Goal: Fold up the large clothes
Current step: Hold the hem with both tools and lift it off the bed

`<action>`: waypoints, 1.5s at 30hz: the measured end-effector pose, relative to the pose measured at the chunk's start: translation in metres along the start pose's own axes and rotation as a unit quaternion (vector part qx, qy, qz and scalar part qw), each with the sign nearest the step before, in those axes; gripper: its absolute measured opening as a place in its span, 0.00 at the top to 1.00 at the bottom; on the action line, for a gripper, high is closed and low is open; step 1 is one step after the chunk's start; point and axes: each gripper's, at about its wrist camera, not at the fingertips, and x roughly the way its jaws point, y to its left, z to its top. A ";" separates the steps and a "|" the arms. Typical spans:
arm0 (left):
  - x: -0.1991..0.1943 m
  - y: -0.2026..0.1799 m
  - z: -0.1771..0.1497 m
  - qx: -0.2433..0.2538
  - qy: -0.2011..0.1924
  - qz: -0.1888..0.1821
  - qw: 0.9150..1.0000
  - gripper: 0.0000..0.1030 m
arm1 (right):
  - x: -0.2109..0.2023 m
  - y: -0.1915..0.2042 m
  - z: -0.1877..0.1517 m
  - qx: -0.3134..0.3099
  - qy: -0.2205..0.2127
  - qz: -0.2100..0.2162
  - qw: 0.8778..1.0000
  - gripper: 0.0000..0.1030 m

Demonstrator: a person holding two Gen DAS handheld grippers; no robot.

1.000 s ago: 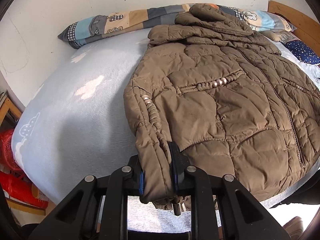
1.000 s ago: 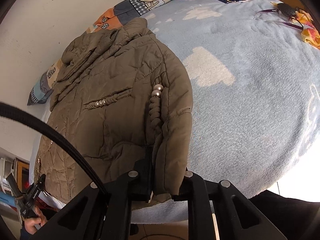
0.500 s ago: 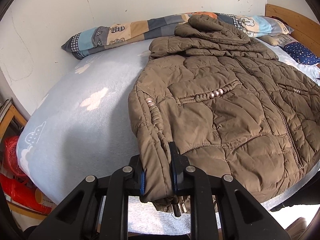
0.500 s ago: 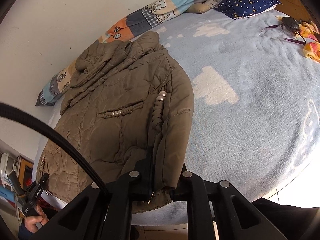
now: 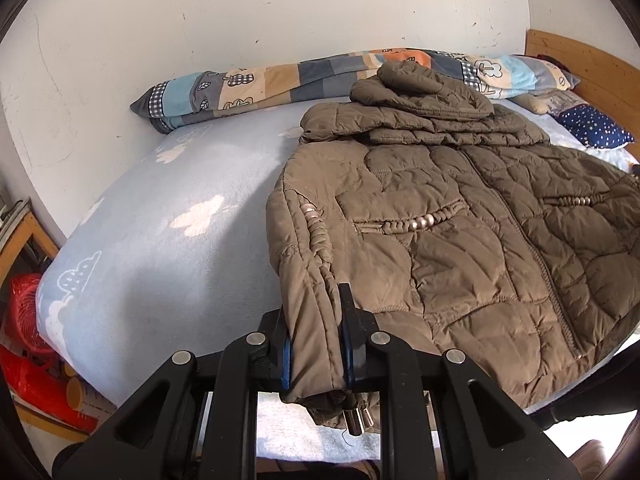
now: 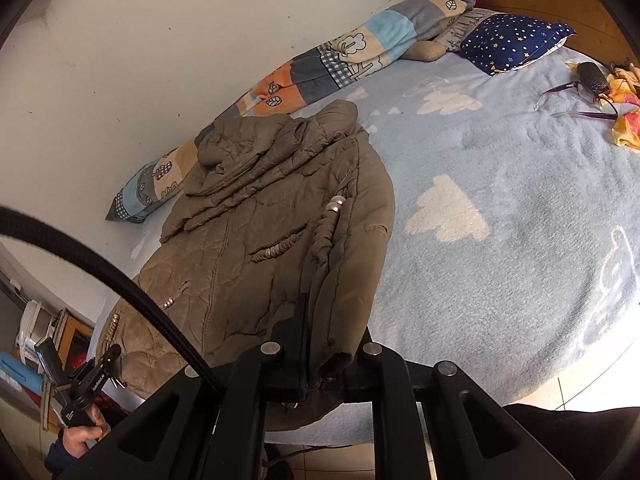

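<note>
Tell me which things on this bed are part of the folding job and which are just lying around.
Part of the job:
- brown quilted jacket
- left gripper, shut on one jacket corner
- right gripper, shut on the other

Just lying around:
- patchwork quilt roll
- star-print pillow
- glasses
- yellow cloth

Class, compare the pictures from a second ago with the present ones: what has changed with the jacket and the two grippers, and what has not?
Both grippers have risen a little, lifting the jacket's bottom corners, so more of the bed and wall shows. The left gripper and right gripper stay clamped on the hem. Nothing was taken or released. The jacket's upper part, the patchwork quilt and the starry pillow lie unchanged.
</note>
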 end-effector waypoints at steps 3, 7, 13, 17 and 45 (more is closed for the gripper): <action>-0.007 0.007 0.000 -0.013 0.001 -0.009 1.000 0.83 | -0.010 0.000 -0.004 0.001 0.004 0.007 1.000 0.90; -0.014 0.016 -0.001 -0.025 0.005 -0.019 0.999 0.83 | -0.022 -0.002 -0.006 0.002 0.008 0.016 1.000 0.90; -0.010 0.025 0.007 -0.032 0.012 -0.025 0.999 0.83 | -0.027 -0.006 -0.005 0.007 0.009 0.026 1.000 0.90; -0.009 0.027 0.012 -0.030 0.010 -0.022 0.999 0.83 | -0.029 -0.003 0.003 0.001 0.001 0.033 0.999 0.90; -0.023 0.049 0.036 -0.031 -0.017 -0.062 0.997 0.83 | -0.040 0.015 0.046 -0.031 -0.044 0.050 0.997 0.90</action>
